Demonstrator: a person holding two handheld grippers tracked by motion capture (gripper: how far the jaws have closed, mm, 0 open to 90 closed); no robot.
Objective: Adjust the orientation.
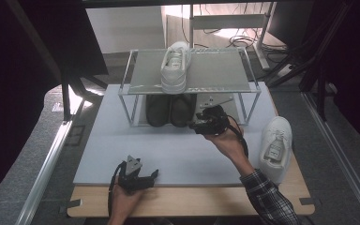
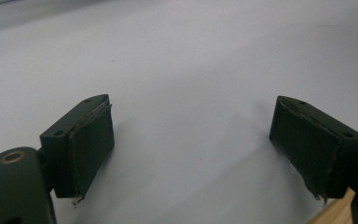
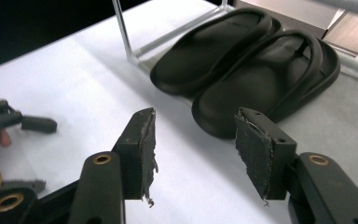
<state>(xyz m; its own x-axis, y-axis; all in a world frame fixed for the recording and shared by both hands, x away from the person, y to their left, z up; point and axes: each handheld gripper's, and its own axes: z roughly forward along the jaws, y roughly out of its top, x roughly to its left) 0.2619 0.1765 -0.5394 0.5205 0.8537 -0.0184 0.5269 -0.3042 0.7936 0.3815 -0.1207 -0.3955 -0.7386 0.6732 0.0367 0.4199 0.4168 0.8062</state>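
2 black slippers (image 3: 242,70) side by side, long axes running under rack; right tool (image 3: 193,149) half-open, empty.

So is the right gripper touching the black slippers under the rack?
Apart. In the right gripper view the right gripper stands open, bare mat showing between it and the black slippers.

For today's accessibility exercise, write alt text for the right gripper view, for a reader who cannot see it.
The right tongs hang open over a pale grey mat, nothing between the jaws, pointing at a pair of black slippers lying side by side just ahead. A clear rack leg stands beside the slippers, and the left tongs show at the left edge.
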